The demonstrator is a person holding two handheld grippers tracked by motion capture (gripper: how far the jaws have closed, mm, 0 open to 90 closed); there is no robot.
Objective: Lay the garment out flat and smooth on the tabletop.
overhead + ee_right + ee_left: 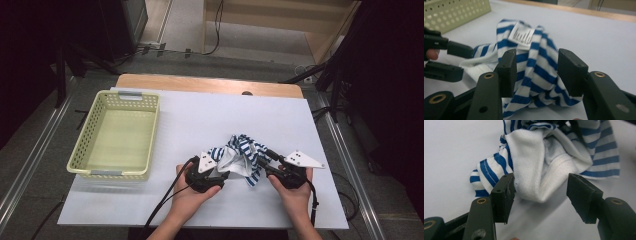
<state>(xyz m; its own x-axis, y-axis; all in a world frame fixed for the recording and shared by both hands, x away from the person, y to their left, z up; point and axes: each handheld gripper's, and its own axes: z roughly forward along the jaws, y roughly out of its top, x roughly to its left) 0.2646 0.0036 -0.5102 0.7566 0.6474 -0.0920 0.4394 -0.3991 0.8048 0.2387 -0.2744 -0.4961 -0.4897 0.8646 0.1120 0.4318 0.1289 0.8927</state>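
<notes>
Tongs first: left tongs (221, 176) stand apart, the white inner fold of the striped garment (241, 156) lying between the jaws; in the left gripper view one pad (504, 195) brushes the cloth edge, the other (581, 195) stands clear of it. No clamp. Right tongs (264, 166) likewise apart, a bunched ridge of blue-and-white stripes rising between the two pads (508, 72); cloth close to both faces, not pinched as far as the right gripper view tells. Left tongs also visible there, at the far edge (454, 61), jaws parted.

Garment: crumpled heap, blue stripes on white, care label (522, 35) facing up on the crest. Lies on the white counter (200, 120) near the person's edge, between the two hands. Not lifted; rests entirely on the surface.

Outward: pale green perforated basket (150, 130) sits well apart toward the left side of the counter, nothing inside. Wooden edge (210, 84) showing beyond the white sheet.

Progress, as judged: early stage. Both tongs positioned around the heap, neither biting. Cloth neither spread flat nor folded, no tidy edge showing. If the basket is the destination, nothing has gone in. Left to do: get a firm grip on two parts of the fabric, open out or fold the heap, carry it across.
</notes>
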